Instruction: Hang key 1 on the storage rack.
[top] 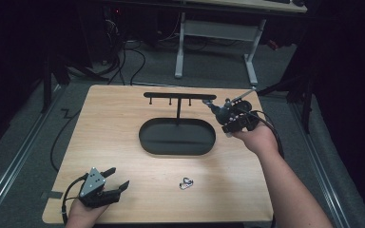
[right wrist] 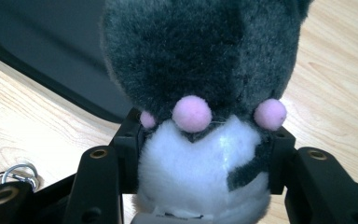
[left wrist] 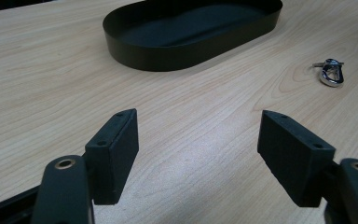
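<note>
At the lower left of the high view the left tongs (top: 116,183) rest low on the counter (top: 109,123), spread wide with nothing between them; their own view shows bare wood between the two pads. Right of them, at the lower middle, a small silver clip (top: 186,183) lies loose on the wood. In the centre stands a black oval tray (top: 177,137) with a thin post and a crossbar of hooks (top: 179,96), all of them bare as far as can be seen. At the right end of that bar, in the upper right, the right tongs (top: 218,113) are closed on a plush toy (top: 226,112), held up off the counter just beside the bar. I judge the pick-up done and the hanging or setting-down yet to come, with the clip untouched. In the right gripper view the toy (right wrist: 200,70) is soft and furry: dark grey above, white below, with three small pink pompoms, squeezed between the pads at its white part.
</note>
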{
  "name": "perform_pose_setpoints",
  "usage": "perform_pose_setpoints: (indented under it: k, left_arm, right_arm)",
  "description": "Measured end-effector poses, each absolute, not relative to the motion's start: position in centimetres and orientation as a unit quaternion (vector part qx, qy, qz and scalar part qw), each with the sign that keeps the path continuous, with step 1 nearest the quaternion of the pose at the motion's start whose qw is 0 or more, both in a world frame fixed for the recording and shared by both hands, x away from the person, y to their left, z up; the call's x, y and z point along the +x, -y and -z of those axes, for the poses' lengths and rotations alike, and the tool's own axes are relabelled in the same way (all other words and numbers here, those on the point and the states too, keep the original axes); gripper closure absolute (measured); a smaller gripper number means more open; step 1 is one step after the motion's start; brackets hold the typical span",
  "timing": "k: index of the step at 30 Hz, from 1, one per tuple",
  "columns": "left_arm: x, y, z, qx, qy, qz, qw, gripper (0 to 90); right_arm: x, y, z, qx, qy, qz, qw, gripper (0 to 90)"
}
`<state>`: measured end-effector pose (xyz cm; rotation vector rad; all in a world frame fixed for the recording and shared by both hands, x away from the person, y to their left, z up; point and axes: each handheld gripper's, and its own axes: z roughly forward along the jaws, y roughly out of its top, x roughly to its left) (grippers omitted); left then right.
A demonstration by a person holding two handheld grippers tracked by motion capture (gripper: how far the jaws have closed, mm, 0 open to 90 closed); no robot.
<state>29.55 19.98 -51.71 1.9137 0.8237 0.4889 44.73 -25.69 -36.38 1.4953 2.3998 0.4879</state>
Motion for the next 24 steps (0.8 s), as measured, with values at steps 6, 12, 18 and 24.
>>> perform_pose_setpoints:
  k: [6,12,18,24]
  left_arm:
    - [29.6,-19.9,51.8,0.784,-0.338,-0.201,0.48,29.7]
    - [29.6,-20.0,51.8,0.785,-0.338,-0.201,0.479,29.7]
    - [29.6,-20.0,51.8,0.786,-0.336,-0.2,0.478,29.8]
    - [29.6,-19.9,51.9,0.787,-0.336,-0.2,0.477,29.8]
  right_arm:
    - [45.1,25.3,38.3,0.514,-0.831,-0.162,0.136,47.1]
    - [45.5,24.6,40.0,0.514,-0.832,-0.167,0.126,46.7]
    - [46.1,24.0,41.1,0.517,-0.829,-0.177,0.121,45.3]
    - [46.7,23.8,42.8,0.534,-0.815,-0.194,0.113,39.6]
